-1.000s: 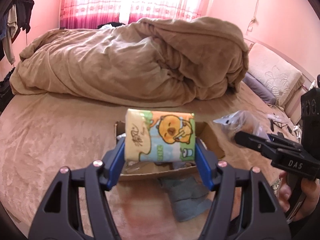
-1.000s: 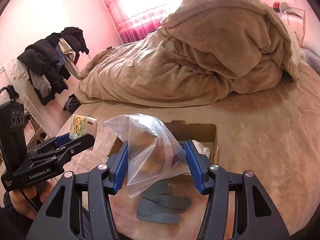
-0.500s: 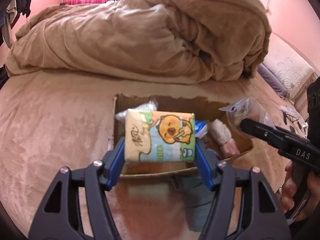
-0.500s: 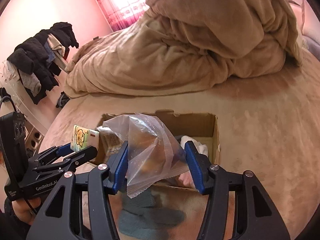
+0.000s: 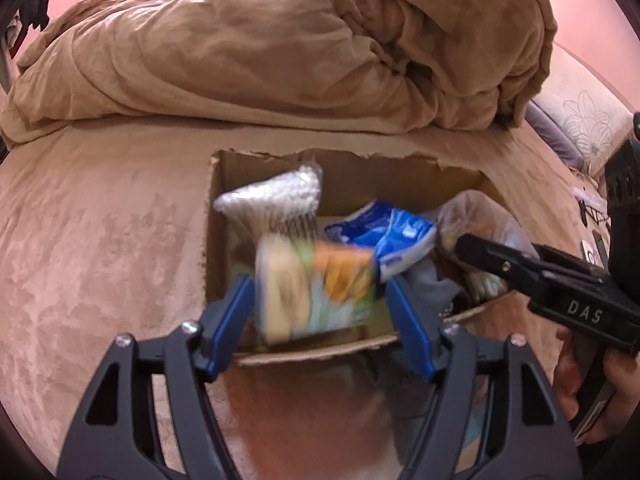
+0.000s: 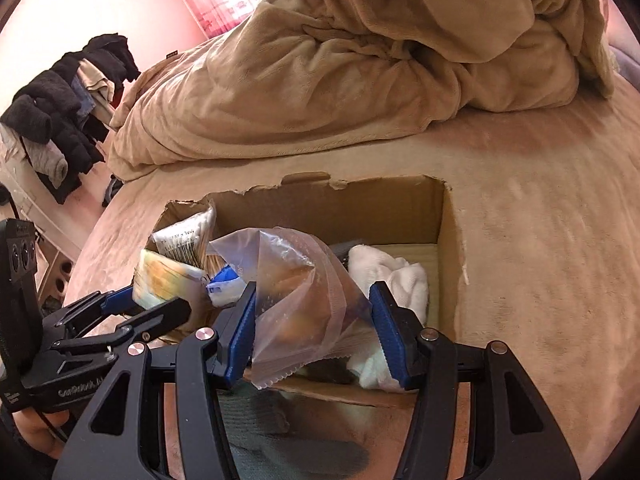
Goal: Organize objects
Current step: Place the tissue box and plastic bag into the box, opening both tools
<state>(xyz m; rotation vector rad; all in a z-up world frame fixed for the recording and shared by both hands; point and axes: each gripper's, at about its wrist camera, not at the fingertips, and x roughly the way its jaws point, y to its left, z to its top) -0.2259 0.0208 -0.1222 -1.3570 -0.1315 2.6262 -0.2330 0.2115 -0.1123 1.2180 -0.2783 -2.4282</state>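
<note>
Your left gripper [image 5: 320, 300] jaws just opened; tissue pack [image 5: 316, 292] blurred, dropping loose into cardboard box [image 5: 216, 240]. Your right gripper [image 6: 312, 328] clamps clear bag [image 6: 296, 300] over box, not yet released. Grey cloth [image 6: 272, 436] left on bed [image 6: 540, 240]. Box floor mostly hidden.

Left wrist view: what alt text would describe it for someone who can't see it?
The left gripper, jaws just opening, lets a blurred tissue pack drop into a cardboard box on a bed, among a cotton-swab bag and a blue packet. The right gripper holds a clear bag.
</note>
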